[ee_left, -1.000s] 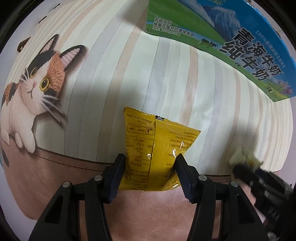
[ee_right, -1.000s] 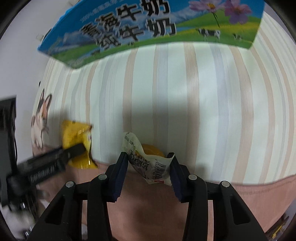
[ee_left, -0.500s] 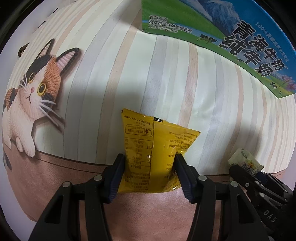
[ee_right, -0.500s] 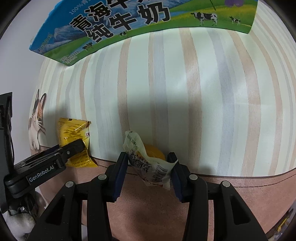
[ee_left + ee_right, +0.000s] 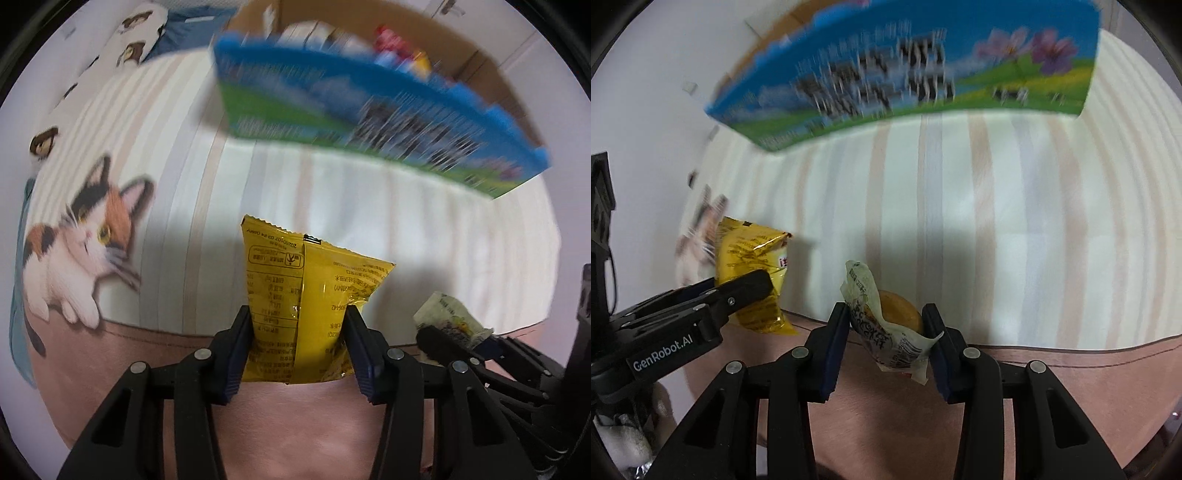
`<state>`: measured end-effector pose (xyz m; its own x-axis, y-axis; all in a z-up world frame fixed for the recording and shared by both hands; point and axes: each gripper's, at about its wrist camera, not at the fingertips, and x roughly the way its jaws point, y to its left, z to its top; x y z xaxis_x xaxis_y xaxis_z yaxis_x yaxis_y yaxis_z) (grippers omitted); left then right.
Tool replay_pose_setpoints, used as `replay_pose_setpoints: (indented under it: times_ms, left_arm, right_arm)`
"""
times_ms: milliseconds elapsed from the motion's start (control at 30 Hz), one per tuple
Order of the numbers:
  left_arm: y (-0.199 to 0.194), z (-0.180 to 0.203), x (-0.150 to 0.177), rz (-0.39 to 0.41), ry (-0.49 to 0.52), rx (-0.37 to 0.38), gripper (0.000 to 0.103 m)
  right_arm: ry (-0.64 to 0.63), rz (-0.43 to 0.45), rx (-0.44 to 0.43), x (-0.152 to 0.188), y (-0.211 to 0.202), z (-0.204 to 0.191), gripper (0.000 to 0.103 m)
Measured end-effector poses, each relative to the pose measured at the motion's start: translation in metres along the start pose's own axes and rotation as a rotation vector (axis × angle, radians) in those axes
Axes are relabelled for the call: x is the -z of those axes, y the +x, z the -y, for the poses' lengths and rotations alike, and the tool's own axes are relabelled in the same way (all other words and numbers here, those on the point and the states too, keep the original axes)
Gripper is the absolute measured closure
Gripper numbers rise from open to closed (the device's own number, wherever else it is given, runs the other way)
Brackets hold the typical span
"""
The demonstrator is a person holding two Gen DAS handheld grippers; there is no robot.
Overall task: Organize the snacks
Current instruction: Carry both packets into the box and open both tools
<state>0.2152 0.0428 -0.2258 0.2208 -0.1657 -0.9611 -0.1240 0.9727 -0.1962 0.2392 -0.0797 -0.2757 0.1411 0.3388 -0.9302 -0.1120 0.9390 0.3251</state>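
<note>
My left claw [image 5: 298, 338] is clamped on the yellow bag [image 5: 295, 306], right claw [image 5: 885, 338] on the bun pack [image 5: 886, 328], both over the striped sheet [image 5: 997, 240].

I am reading "GenRobot.AI" on my left gripper [image 5: 744, 291]; the milk carton's [image 5: 905, 74] print is blurring past reading.

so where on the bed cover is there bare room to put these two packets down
The striped cover is bare between the milk box and the pink border, right of the bun packet. A smaller free strip lies between the cat picture and the yellow packet. It is crowded low down, where the two hand-held grippers sit close together.
</note>
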Motion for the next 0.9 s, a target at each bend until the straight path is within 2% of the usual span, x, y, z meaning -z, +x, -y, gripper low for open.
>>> replay_pose_setpoints:
  times_ms: [100, 267, 333, 467, 633, 700, 900]
  left_arm:
    - [-0.033, 0.017, -0.02, 0.054, 0.014, 0.06, 0.057]
    - [-0.084, 0.044, -0.078, 0.137, 0.086, 0.124, 0.057]
    - [-0.098, 0.05, -0.104, 0.162, 0.117, 0.118, 0.057]
    - [-0.113, 0.055, -0.152, 0.188, 0.154, 0.096, 0.057]
    - [-0.092, 0.054, -0.202, 0.144, 0.139, 0.085, 0.057]
    - [-0.072, 0.051, -0.223, 0.108, 0.13, 0.073, 0.057]
    - [-0.024, 0.045, -0.256, 0.015, 0.098, 0.042, 0.057]
  right_arm:
    - [-0.001, 0.054, -0.037, -0.014, -0.033, -0.001, 0.06]
    - [-0.016, 0.18, -0.096, -0.059, -0.1, -0.009, 0.06]
    - [-0.023, 0.22, -0.103, -0.082, -0.12, -0.008, 0.06]
    - [-0.029, 0.26, -0.072, -0.133, -0.133, -0.006, 0.06]
    - [-0.024, 0.247, -0.009, -0.191, -0.121, 0.009, 0.06]
    - [-0.018, 0.223, 0.011, -0.21, -0.107, 0.009, 0.06]
    - [-0.001, 0.147, 0.048, -0.239, -0.07, 0.023, 0.06]
